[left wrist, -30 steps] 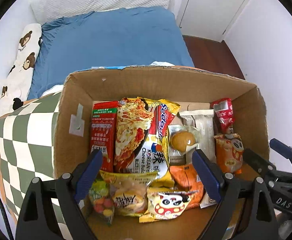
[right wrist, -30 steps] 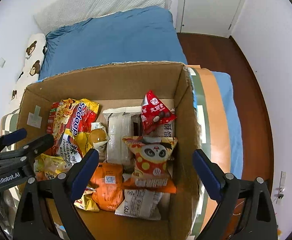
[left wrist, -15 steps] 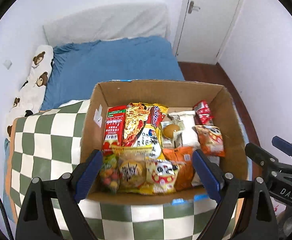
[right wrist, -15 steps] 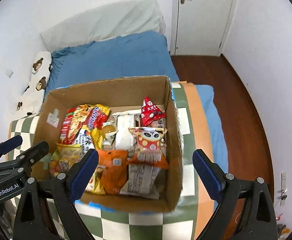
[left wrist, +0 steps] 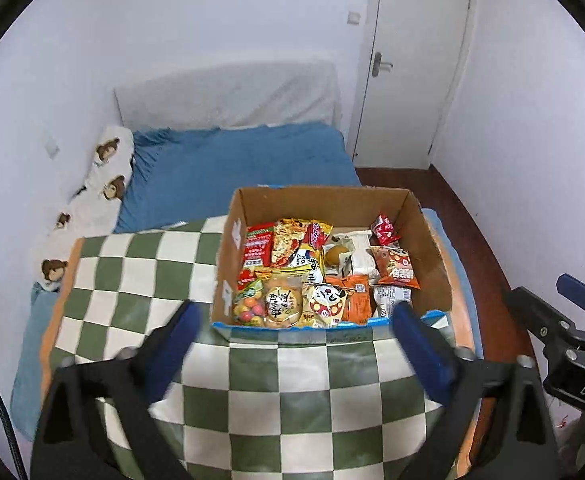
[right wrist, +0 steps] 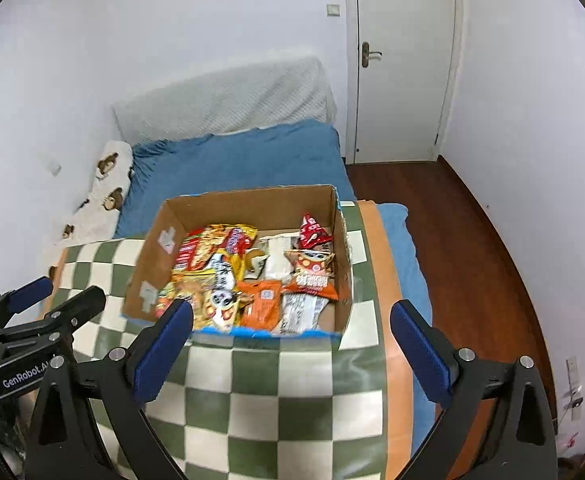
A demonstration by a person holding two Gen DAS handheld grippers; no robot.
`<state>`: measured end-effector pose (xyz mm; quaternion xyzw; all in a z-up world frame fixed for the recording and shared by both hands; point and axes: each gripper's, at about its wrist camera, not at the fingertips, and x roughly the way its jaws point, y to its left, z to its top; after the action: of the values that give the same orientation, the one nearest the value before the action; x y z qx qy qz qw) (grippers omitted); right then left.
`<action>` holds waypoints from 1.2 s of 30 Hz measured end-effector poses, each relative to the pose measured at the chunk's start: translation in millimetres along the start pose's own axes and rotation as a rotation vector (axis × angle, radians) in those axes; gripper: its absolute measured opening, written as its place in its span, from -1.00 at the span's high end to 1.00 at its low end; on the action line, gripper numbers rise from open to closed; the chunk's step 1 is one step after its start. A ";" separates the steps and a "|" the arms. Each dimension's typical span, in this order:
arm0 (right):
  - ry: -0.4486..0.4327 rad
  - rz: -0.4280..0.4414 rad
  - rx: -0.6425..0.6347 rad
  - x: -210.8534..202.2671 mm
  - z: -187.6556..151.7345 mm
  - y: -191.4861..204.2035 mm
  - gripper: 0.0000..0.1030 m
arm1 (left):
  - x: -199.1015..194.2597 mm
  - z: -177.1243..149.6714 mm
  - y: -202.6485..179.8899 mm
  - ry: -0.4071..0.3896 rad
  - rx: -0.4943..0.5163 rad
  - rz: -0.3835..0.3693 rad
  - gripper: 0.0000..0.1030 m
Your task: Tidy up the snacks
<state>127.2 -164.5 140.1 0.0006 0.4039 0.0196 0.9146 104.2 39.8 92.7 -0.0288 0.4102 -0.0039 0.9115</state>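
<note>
White walls [left wrist: 212, 40] fill the upper half of both views, with a closed white door [left wrist: 416, 64] at the upper right and dark wood floor [right wrist: 472, 248] running down the right side. Below the walls lies a bed with a blue sheet [left wrist: 244, 168], a pale quilted headboard cover [left wrist: 228, 96] behind it and a bear-print pillow [left wrist: 100, 184] along its left edge. A green-and-white checkered blanket [left wrist: 132, 280] with an orange border covers the near part of the bed, across the lower centre. On it, at mid-frame, sits an open cardboard box [left wrist: 432, 248] packed with snacks [left wrist: 312, 272]: noodle packets at the back left, an orange pouch [right wrist: 262, 300] near the front, a red triangular bag [right wrist: 312, 232] at the back right. At the bottom, the left gripper [left wrist: 292, 344] and the right gripper [right wrist: 290, 344] each stand wide apart, having just been opening, with nothing between the blue pads, both short of the box.
</note>
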 end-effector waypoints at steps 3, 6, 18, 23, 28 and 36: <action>-0.027 0.001 -0.005 -26.5 -10.3 2.3 -0.97 | -24.6 -5.2 0.1 -0.040 0.001 0.006 -1.00; -0.060 -0.002 -0.007 -53.7 -18.4 3.5 -0.97 | -46.7 -10.0 0.5 -0.073 -0.004 0.000 -1.00; -0.171 -0.035 -0.052 -127.9 -32.0 12.4 -0.98 | -94.4 -32.6 -4.6 -0.115 0.010 0.007 -1.00; -0.173 -0.036 -0.064 -135.5 -35.3 15.4 -0.99 | -105.1 -38.6 -4.8 -0.134 0.009 0.012 -1.00; -0.175 -0.037 -0.064 -138.5 -36.4 15.5 -0.99 | -108.8 -39.9 -4.6 -0.145 0.007 0.017 -1.00; -0.174 -0.065 -0.061 -132.0 -33.9 10.5 -0.99 | -93.2 -36.5 -4.5 -0.121 -0.007 0.039 -1.00</action>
<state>13.0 -159.3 215.0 -0.0385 0.3221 0.0020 0.9459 15.1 36.4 138.5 -0.0240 0.3548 0.0173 0.9345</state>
